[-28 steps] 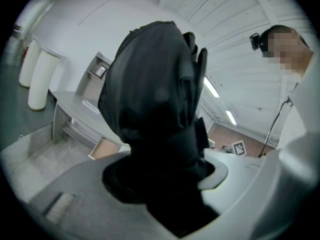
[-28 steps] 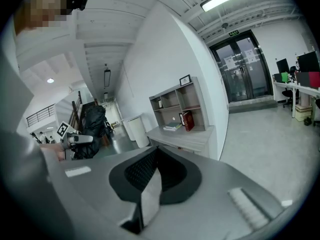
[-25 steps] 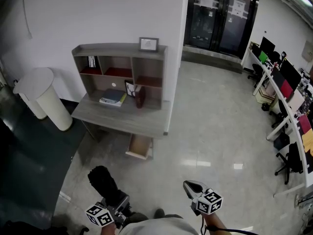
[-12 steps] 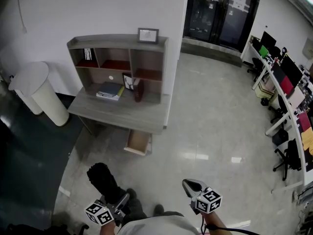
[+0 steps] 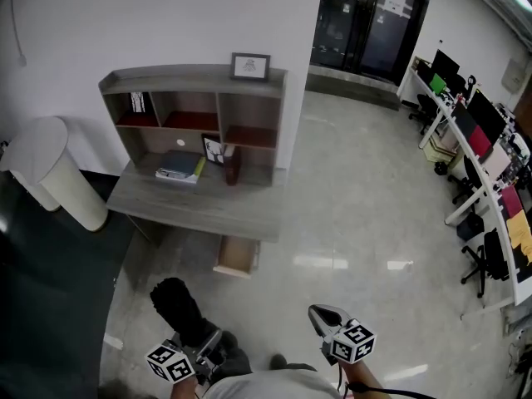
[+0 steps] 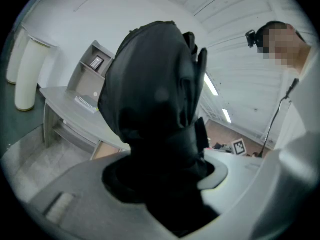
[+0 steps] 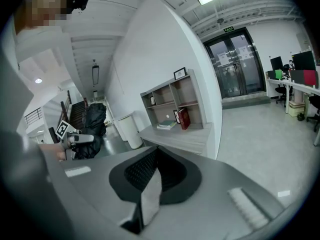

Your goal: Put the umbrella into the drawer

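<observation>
Two grippers show at the bottom edge of the head view, both well apart from the worktop [image 5: 199, 210]. The left gripper [image 5: 199, 342] has its fingers [image 6: 227, 175] clamped on the umbrella [image 5: 174, 304], a black folded bundle that stands up out of the grip and fills most of the left gripper view. The right gripper [image 5: 326, 315] is empty, its fingers [image 7: 150, 196] pressed together. The drawer [image 5: 236, 254] hangs pulled open under the worktop's front edge, near its right end, with its pale wooden inside showing; the umbrella is on the near side of it, over the grey floor [image 5: 357, 198]. A shelf unit [image 5: 195, 106] stands on the back of the worktop against the white wall. A flat book [image 5: 180, 166] lies in front of the shelves, and a red book [image 5: 233, 166] stands upright just to its right. A small frame [image 5: 250, 66] sits on top of the shelf unit. A white bin [image 5: 51, 171] stands to the left of the worktop. Glass doors [image 5: 366, 15] are in the far wall, and desks with monitors [image 5: 478, 140] run along the right side of the room.
</observation>
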Demonstrator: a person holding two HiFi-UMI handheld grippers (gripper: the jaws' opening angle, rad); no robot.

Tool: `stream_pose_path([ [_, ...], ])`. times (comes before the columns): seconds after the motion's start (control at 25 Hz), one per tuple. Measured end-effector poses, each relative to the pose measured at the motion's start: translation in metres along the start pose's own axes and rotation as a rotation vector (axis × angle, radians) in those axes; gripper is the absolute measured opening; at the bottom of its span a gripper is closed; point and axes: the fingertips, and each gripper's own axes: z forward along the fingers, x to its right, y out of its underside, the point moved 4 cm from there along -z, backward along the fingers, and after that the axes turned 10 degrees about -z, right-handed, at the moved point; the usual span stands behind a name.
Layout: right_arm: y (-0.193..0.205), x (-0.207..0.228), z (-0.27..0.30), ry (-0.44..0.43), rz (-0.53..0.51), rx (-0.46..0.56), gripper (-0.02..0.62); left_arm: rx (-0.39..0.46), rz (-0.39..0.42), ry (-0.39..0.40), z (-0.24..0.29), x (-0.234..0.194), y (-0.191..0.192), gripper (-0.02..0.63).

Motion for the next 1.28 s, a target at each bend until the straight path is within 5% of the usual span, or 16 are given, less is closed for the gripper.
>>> stream_pose_path([
  [0.72,-0.04,-0.031,0.119,0.146,0.057,-0.008,0.005,-0.141,0.001,0.123,0.024,-0.121,-0.105,0.242],
  [1.28,-0.048,-0.015,0.149,0.199,0.091,-0.029,0.005,-0.216,-0.02,0.156,0.061,-0.157,-0.122,0.242],
])
